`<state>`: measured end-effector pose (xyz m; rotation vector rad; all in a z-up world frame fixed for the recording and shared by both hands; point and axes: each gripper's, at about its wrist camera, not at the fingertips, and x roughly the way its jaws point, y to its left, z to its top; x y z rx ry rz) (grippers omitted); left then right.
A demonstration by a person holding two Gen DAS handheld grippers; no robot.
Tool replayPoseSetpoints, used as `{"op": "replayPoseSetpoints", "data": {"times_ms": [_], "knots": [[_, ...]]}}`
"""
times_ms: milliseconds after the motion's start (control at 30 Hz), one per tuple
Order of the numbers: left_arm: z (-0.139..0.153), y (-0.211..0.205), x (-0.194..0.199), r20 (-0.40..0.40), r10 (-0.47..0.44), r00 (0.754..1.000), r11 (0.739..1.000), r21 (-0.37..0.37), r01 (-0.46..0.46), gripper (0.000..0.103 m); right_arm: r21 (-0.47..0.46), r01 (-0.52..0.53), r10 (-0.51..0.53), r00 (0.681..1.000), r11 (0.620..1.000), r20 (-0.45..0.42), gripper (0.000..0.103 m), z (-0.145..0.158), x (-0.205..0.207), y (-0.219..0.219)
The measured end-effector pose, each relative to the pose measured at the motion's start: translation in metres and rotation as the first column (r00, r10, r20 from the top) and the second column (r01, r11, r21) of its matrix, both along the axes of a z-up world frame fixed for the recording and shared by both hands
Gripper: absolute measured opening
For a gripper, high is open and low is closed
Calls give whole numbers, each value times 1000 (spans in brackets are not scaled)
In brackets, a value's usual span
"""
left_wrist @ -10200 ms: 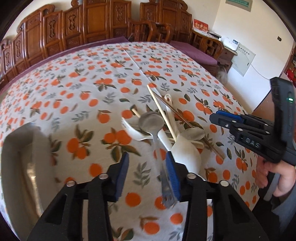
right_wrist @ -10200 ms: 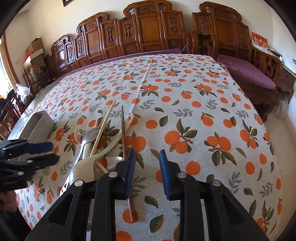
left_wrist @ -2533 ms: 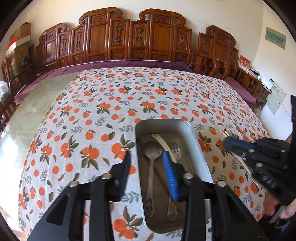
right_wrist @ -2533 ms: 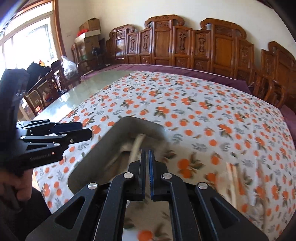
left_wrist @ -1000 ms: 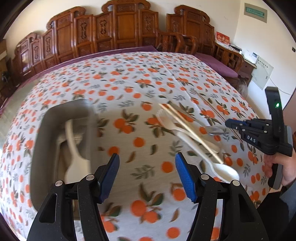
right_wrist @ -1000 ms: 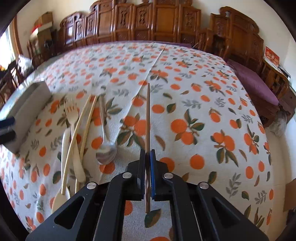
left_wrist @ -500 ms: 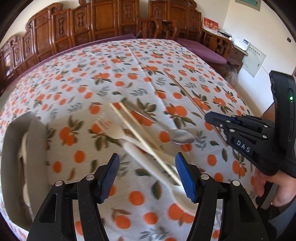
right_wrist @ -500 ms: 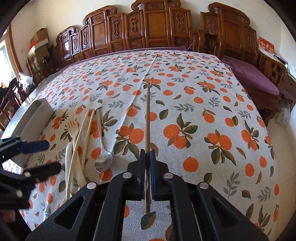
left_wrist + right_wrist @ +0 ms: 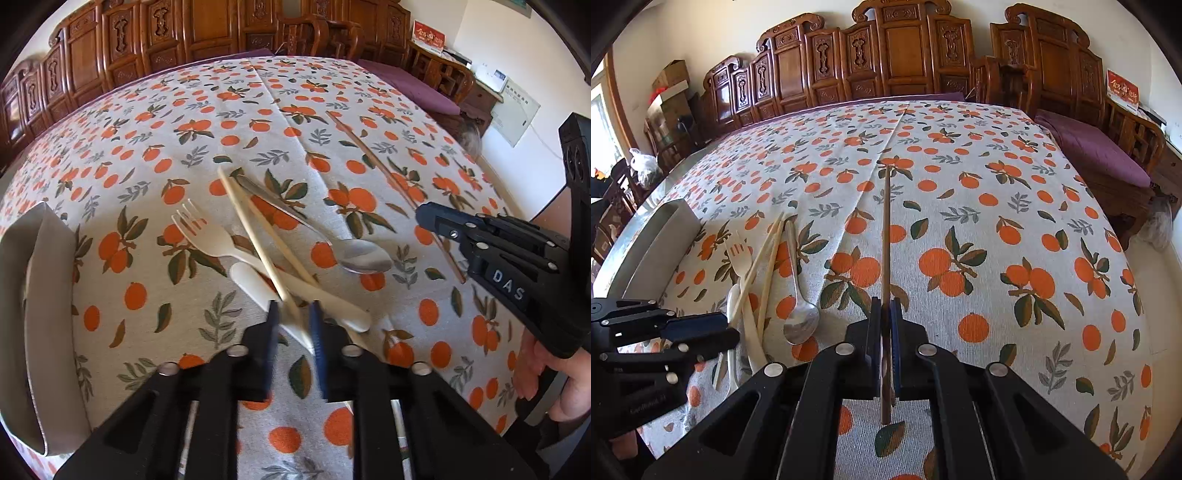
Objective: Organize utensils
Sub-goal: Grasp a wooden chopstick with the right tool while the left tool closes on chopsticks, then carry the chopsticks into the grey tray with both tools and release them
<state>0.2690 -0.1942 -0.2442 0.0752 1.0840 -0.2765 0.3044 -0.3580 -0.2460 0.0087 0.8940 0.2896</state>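
Observation:
On the orange-print tablecloth lie a cream plastic fork (image 9: 207,236), a cream spoon (image 9: 258,284), a pair of pale chopsticks (image 9: 255,236) and a metal spoon (image 9: 354,254). My left gripper (image 9: 293,328) has its jaws narrowed around the near ends of the pale chopsticks, with motion blur; a small gap still shows. My right gripper (image 9: 885,332) is shut on a brown chopstick (image 9: 885,236) that lies along the table. The metal tray (image 9: 33,295) stands at the left; it also shows in the right wrist view (image 9: 653,243).
Carved wooden chairs (image 9: 905,48) line the far edge of the table. A purple-cushioned bench (image 9: 1097,151) stands to the right. The table's right edge drops off near the wall panel (image 9: 513,110).
My left gripper has swung from the tray to the utensil pile and its jaws have closed in around the pale chopsticks. My right gripper stays shut on the brown chopstick.

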Motion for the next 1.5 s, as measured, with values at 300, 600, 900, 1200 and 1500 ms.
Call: {"op": "replayPoseSetpoints", "data": {"times_ms": [300,600,900,1200,1500], "knots": [[1,13,-2,13,12,1000,1000,15,-12,4,-7,-8,8,1000,1000,3,6,0,0,3],[20,32,-21,68,-9,998,999,31,7,4,-28,-37,37,999,999,22,6,6,-4,16],[52,61,-56,127,-38,991,998,59,31,4,-73,-78,80,996,994,34,6,9,-11,36],[74,93,-71,157,-7,988,999,51,-1,4,-64,-138,142,988,988,61,6,21,-22,61],[82,125,-77,160,45,986,998,24,-49,4,-43,-236,239,960,971,143,6,48,-42,101]]}}
